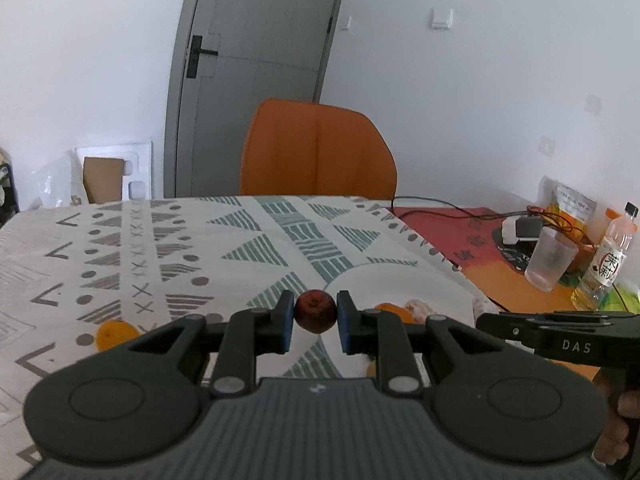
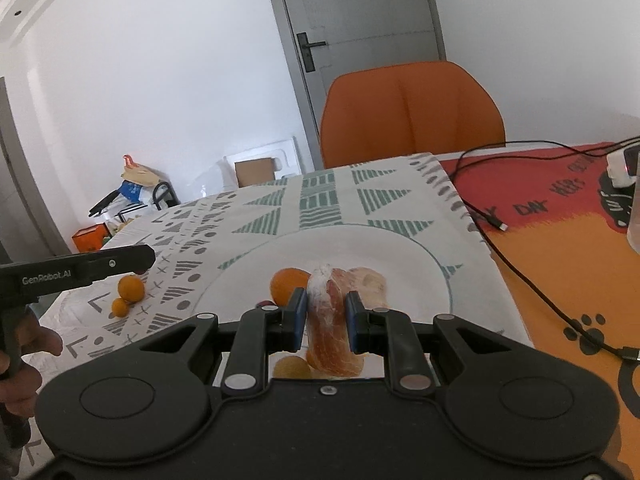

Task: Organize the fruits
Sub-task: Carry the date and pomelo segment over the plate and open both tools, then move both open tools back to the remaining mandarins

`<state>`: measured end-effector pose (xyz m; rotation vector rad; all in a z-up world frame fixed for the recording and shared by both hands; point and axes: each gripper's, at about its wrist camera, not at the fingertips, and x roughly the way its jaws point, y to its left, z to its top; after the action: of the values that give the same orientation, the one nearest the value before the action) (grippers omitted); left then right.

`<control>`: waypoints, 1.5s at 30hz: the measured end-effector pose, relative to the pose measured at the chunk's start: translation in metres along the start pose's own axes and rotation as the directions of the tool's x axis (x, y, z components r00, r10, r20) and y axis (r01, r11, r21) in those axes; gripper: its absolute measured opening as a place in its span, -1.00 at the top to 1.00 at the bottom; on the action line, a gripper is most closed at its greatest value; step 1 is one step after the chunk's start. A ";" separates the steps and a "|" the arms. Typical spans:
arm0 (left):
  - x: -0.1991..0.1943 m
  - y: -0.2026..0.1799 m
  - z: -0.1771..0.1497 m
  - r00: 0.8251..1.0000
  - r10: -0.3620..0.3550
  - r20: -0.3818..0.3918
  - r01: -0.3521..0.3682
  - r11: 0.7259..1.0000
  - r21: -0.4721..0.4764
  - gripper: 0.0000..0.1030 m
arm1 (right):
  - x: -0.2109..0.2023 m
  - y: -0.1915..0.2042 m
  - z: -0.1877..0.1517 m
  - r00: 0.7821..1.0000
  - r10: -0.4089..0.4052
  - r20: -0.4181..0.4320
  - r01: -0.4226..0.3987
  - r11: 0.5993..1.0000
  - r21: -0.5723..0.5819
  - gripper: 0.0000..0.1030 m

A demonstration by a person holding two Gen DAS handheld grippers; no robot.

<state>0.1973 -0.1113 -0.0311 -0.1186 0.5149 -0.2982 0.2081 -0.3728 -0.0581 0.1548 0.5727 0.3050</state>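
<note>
Midway, I judge: left hand-held gripper (image 1: 315, 322) clamps a small red fruit (image 1: 315, 311), right hand-held gripper (image 2: 326, 320) clamps a peeled segment (image 2: 330, 320) above the plate (image 2: 420, 256) (some fruit already there); two oranges (image 2: 130, 288) wait on the tabletop (image 2: 240, 216) to its left.

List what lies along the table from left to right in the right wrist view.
Two small oranges → orange on the plate → wrapped pomelo segment in the right gripper → black cable → clear cup.
</note>
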 end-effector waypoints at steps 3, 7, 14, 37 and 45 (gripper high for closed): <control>0.007 -0.005 -0.001 1.000 -0.007 -0.014 0.007 1.000 0.008 0.59 | 0.001 -0.007 -0.002 1.000 -0.006 -0.007 0.006 1.000 0.014 0.63; 0.017 -0.013 -0.002 0.999 -0.028 -0.028 0.028 0.999 0.019 0.59 | -0.002 -0.014 -0.002 1.000 -0.004 -0.001 0.004 1.000 0.026 0.50; 0.030 -0.028 -0.002 0.997 -0.068 -0.041 0.069 0.997 0.033 0.59 | -0.011 -0.026 0.004 1.000 -0.024 0.017 0.023 0.999 0.045 0.50; 0.013 -0.035 0.004 1.000 -0.019 0.005 0.019 0.999 0.048 -0.53 | -0.007 -0.011 -0.002 1.000 0.011 -0.004 -0.011 1.000 0.015 0.29; -0.010 0.001 0.006 0.997 0.074 0.028 -0.074 0.997 -0.012 -0.61 | -0.005 0.010 0.001 0.999 0.044 0.007 -0.044 0.999 -0.005 -0.25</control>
<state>0.1921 -0.1075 -0.0218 -0.1141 0.4920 -0.2209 0.2024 -0.3655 -0.0528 0.1642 0.5616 0.3479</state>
